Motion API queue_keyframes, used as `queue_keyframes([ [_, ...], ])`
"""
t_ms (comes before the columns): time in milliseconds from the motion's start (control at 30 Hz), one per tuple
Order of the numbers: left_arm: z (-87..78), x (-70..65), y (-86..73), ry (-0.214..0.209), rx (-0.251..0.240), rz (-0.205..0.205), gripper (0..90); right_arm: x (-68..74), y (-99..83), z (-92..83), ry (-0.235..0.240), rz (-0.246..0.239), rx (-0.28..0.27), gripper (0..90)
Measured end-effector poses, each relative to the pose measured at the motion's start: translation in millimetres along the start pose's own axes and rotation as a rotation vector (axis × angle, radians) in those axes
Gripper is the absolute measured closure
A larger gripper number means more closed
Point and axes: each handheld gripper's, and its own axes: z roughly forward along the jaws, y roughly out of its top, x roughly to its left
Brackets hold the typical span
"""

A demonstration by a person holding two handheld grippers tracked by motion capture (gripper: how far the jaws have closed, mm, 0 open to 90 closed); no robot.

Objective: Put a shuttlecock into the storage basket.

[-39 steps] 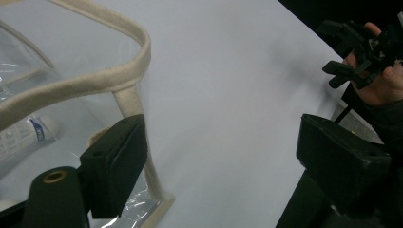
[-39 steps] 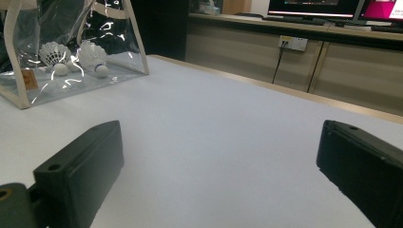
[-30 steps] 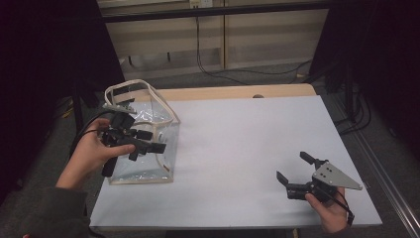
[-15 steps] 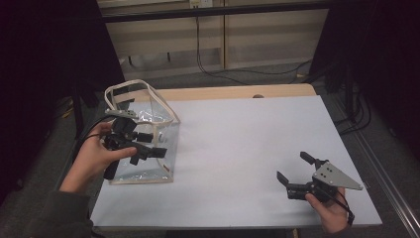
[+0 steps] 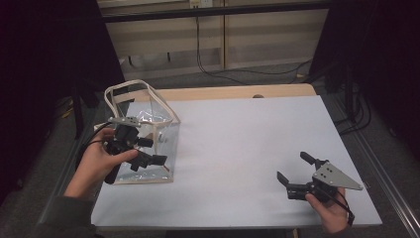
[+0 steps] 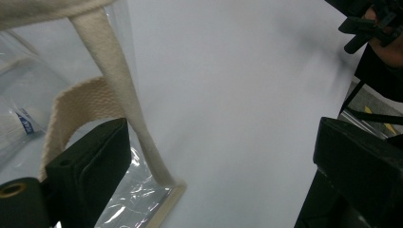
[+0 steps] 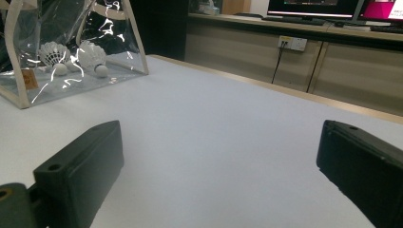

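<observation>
At the left of the table stood the clear bag with its cream webbing trim, upright near the table's left edge. My left claw hung right at the bag's near-left side, over its open top, as far as I could judge from above; the dim light there made the exact contact hard to read. Its jaws had just been opening and stood spread wide. Along that claw's own camera, a cream strap of the bag ran down slantwise just beside the left jaw and ended at the bag's bottom corner, lying in the gap between the jaws nearer the left one, with neither pad pressing on it. Through the bag's clear wall I saw two white shuttlecocks lying on the bottom, side by side.

The middle of the table was plain pale sheet.

At the right, near the front edge, my right claw rested low over the table, well apart from the bag. Its jaws were spread, with nothing but the table surface between them, and they pointed leftward across the table toward the bag.
</observation>
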Motion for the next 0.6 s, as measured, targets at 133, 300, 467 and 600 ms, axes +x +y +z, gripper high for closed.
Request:
queue_keyframes([
  [133, 3.3, -1.0, -2.5, -0.003, 0.0, 0.008, 5.0, 0.1, -0.1, -0.2, -0.001, 0.001, 0.001, 1.7],
  [300, 6.7, -0.6, -6.8, -0.004, -0.001, 0.014, 4.9, 0.3, -0.1, 0.0, 0.0, 0.0, 0.0, 1.7],
  [467, 9.2, -1.1, -10.5, 0.0, 0.002, 0.02, 4.9, 0.0, -0.2, -0.1, -0.001, 0.001, 0.0, 1.7],
  [600, 11.6, -0.9, -12.6, 0.005, 0.011, 0.029, 5.1, 0.4, -0.1, 0.3, 0.001, 0.001, -0.001, 1.7],
])
